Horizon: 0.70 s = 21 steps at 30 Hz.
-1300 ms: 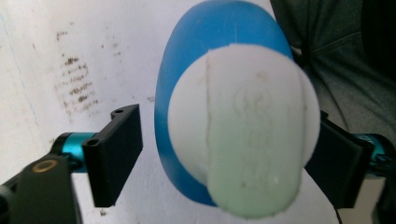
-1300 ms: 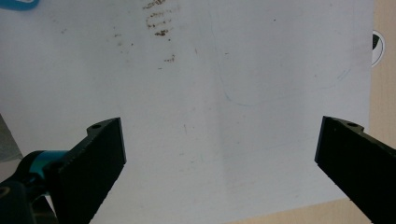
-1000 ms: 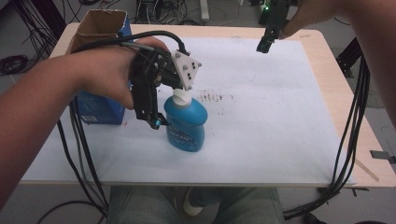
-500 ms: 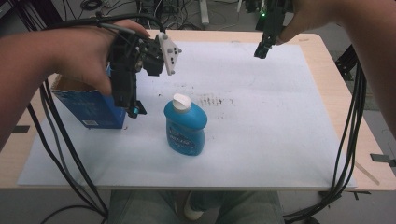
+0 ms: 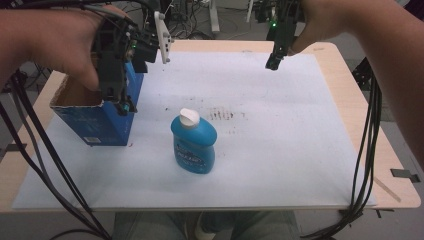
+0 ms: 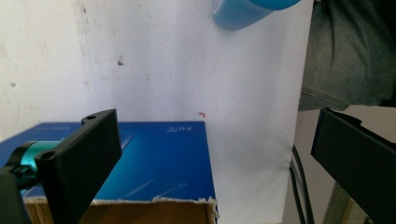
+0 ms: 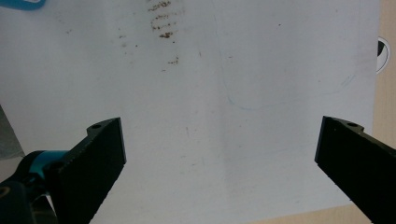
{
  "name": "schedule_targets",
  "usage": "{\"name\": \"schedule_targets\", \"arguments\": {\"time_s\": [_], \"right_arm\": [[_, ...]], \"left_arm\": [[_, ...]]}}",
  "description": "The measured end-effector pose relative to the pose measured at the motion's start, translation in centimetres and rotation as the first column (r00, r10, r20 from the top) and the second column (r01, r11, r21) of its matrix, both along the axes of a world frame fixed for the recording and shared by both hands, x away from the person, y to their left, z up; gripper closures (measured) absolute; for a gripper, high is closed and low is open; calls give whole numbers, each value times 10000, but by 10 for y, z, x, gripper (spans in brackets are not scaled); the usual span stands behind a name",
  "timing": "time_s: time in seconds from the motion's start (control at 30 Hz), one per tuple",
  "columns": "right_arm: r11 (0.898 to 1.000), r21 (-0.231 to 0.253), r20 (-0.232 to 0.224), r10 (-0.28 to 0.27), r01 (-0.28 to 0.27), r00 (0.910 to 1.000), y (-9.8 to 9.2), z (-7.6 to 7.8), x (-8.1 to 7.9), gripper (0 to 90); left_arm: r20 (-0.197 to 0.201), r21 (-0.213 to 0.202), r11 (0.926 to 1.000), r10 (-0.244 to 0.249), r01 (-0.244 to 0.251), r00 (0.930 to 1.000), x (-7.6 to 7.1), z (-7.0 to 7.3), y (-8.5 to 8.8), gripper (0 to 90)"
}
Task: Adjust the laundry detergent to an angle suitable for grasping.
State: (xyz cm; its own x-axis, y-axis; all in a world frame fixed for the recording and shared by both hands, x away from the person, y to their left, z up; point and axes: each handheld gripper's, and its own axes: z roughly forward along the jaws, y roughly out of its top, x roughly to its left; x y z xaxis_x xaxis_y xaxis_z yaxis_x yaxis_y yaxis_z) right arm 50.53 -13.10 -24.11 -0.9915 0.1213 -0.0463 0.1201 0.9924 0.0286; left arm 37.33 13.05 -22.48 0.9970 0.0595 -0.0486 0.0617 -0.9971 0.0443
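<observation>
Left tool point(image 5: 122, 102) wide, empty, jaws just opened, above box point(image 5: 95, 122). Bottle point(image 5: 192, 142) upright mid-worktop, at its 4 o'clock, apart. Right tool point(image 5: 272, 62) wide, empty, far edge; bottle at 7 o'clock. Left nearer.

Blue soap bottle point(image 5: 193, 144) with a white flip cap stands upright mid-counter on the white sheet, just right of the open blue cardboard box point(image 5: 97, 117).

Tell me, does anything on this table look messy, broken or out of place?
Yes: a patch of small brown specks stains the white paper sheet just right of the blue plastic bottle. The open blue cardboard box has a roughly torn top edge. The bottle stands upright, nothing spilled.
</observation>
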Motion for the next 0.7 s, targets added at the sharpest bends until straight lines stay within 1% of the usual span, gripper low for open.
{"name": "schedule_targets", "arguments": {"time_s": [0.13, 0.2, 0.23, 0.3, 0.37, 0.47, 0.5, 0.7], "right_arm": [[10000, -6, 6, 5, -5, 10000, -1, 0, 1, 9], [10000, -2, -12, -34, 34, 10000, -1, 0, 0, 9], [10000, -24, 16, 15, -15, 10000, -1, 0, 0, 9], [10000, -37, 30, 11, -11, 10000, -1, 0, 0, 9], [10000, -26, 27, 5, -5, 10000, -2, 1, 0, 9], [10000, 37, 53, -82, 82, 10000, -4, 2, 0, 9], [10000, 46, 56, -50, 50, 10000, -5, 2, 0, 9], [10000, 29, 101, -2, 2, 9999, -5, 2, -2, 9]], "left_arm": [[2, 175, 9997, 181, -181, 9998, 4, 1, 2, 17], [-26, 159, 9995, 264, -264, 9996, 4, 3, 4, 17], [-50, 75, 9993, 359, -358, 9993, 3, 3, 4, 17], [-8, -20, 9995, 316, -316, 9995, 3, 4, 5, 17], [5, 71, 9994, 344, -344, 9994, 3, 3, 4, 17], [-8, 79, 9993, 368, -368, 9993, 4, 2, 4, 17], [-53, 103, 9991, 418, -417, 9991, 4, 1, 3, 17], [-20, 146, 9994, 328, -327, 9995, 4, -7, 2, 17]]}}
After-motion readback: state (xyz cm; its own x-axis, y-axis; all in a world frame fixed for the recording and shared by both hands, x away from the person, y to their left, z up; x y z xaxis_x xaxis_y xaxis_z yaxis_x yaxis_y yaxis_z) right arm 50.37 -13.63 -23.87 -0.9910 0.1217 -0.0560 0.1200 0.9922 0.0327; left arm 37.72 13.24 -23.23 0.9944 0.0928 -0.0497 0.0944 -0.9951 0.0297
